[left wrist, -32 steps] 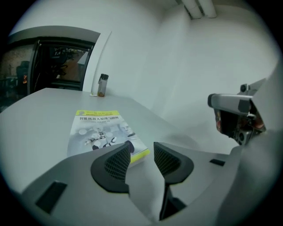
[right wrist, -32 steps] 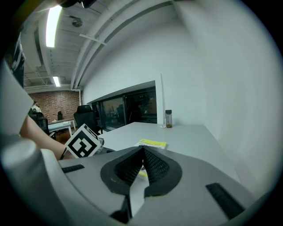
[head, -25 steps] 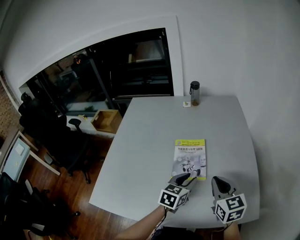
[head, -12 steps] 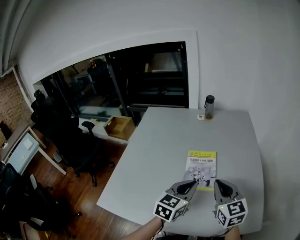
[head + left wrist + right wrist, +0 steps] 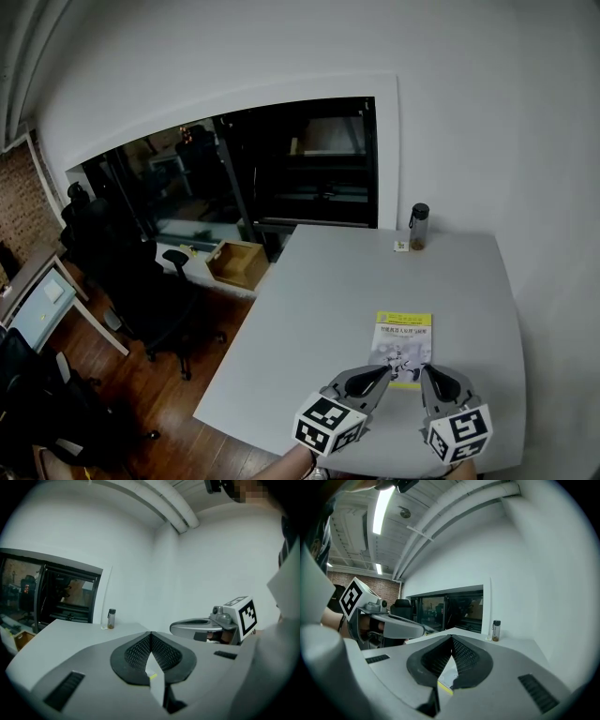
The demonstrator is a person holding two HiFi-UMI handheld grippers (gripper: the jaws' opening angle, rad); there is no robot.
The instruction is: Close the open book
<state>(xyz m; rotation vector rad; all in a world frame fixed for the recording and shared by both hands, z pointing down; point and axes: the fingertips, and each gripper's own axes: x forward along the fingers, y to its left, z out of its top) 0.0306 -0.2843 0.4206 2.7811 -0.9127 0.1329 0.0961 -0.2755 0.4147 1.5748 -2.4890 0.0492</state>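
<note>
The book (image 5: 404, 339) lies closed and flat on the white table (image 5: 309, 319), its cover up with a yellow band at the far end. My left gripper (image 5: 383, 373) hangs above the book's near left corner, jaws together and empty. Just to its right, my right gripper (image 5: 427, 370) is also shut with nothing in it. In the left gripper view the pads meet at the left gripper (image 5: 151, 634) tip, and a sliver of the book (image 5: 152, 673) shows below. The right gripper (image 5: 452, 637) is likewise closed over a sliver of the book (image 5: 447, 674).
A small dark-capped bottle (image 5: 417, 227) and a tiny packet (image 5: 400, 246) stand at the table's far edge. A wooden box (image 5: 236, 262) and office chairs (image 5: 141, 281) are on the floor to the left. The table's near edge lies just under the grippers.
Both grippers have lifted off the book's near edge and drawn back toward me. The left jaws, parted earlier, are now together. The book has stayed put.
</note>
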